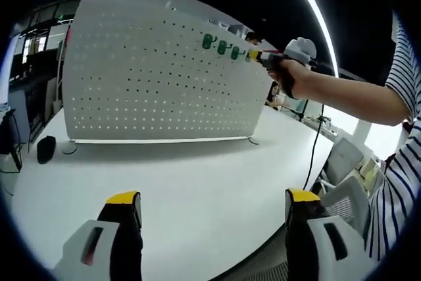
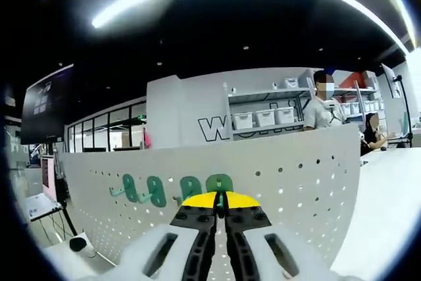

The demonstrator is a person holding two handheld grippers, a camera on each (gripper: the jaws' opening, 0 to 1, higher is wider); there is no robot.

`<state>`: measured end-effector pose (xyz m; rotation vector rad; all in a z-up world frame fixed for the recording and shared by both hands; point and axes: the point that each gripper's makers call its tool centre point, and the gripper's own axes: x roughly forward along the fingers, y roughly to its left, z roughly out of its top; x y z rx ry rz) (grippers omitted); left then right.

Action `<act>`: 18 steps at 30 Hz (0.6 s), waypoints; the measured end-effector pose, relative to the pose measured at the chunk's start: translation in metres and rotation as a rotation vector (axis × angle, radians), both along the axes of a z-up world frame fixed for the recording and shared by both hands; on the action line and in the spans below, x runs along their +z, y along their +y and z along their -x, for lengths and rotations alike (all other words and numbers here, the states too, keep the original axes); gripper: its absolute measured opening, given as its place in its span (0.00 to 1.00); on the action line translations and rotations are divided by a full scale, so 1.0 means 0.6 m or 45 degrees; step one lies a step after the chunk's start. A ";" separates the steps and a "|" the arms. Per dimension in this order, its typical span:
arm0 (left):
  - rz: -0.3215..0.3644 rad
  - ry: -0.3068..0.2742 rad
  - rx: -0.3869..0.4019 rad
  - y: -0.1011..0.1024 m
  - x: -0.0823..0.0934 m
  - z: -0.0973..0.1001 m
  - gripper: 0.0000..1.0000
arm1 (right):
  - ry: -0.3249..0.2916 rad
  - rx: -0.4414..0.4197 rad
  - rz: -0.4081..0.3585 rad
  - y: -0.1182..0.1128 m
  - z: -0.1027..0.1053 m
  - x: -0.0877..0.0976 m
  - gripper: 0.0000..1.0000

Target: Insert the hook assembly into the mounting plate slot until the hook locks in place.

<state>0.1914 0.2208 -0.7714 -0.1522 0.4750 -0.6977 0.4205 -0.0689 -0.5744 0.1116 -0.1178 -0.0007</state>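
A white pegboard mounting plate stands upright on the white table. Three green hooks hang in a row near its upper right. My right gripper, held by a person's hand, presses against the board just right of that row. In the right gripper view its yellow-tipped jaws are shut on a thin green hook right at the pegboard, with several mounted green hooks to the left. My left gripper hangs open over the table's near edge, holding nothing.
A small black object lies on the table left of the board. A black cable drops off the right edge near grey chairs. A striped sleeve is at the far right. People and shelves are behind the board.
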 end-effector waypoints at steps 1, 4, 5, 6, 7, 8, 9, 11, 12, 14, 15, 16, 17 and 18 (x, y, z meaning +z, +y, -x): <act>-0.001 -0.002 0.002 0.000 0.000 0.000 0.93 | 0.002 -0.003 0.003 -0.002 -0.003 0.000 0.01; -0.022 -0.015 0.001 -0.001 0.000 0.000 0.94 | -0.002 -0.008 0.016 -0.006 -0.012 0.003 0.01; -0.023 -0.015 0.000 -0.002 0.000 0.000 0.95 | -0.006 -0.011 0.023 -0.007 -0.013 0.005 0.01; -0.025 -0.014 -0.003 -0.002 -0.001 0.001 0.95 | -0.010 -0.011 0.031 -0.007 -0.014 0.006 0.01; -0.026 -0.013 -0.004 -0.003 -0.001 0.001 0.95 | -0.009 -0.012 0.038 -0.007 -0.015 0.006 0.01; -0.025 -0.012 -0.003 -0.002 -0.001 0.001 0.95 | -0.011 -0.012 0.047 -0.008 -0.016 0.006 0.01; -0.022 -0.012 0.000 -0.002 0.000 0.000 0.95 | -0.012 -0.016 0.052 -0.009 -0.017 0.006 0.01; -0.014 -0.007 0.007 -0.001 -0.001 -0.002 0.97 | -0.012 -0.021 0.049 -0.014 -0.020 0.005 0.01; -0.016 -0.005 0.010 0.000 -0.001 -0.002 0.97 | -0.008 -0.024 0.060 -0.015 -0.022 0.004 0.01; -0.021 -0.004 0.008 -0.001 -0.003 -0.002 0.98 | -0.013 -0.027 0.081 -0.016 -0.022 0.004 0.01; -0.021 -0.003 0.006 -0.001 -0.003 -0.002 0.98 | -0.013 -0.027 0.082 -0.016 -0.023 0.004 0.01; -0.023 -0.002 0.004 -0.002 -0.003 -0.001 0.98 | -0.011 -0.034 0.091 -0.018 -0.023 0.002 0.01; -0.023 -0.001 0.003 -0.003 -0.003 -0.001 0.98 | -0.009 -0.033 0.095 -0.019 -0.024 0.001 0.01; -0.023 0.000 0.003 -0.003 -0.003 -0.001 0.98 | -0.008 -0.033 0.091 -0.020 -0.024 -0.001 0.01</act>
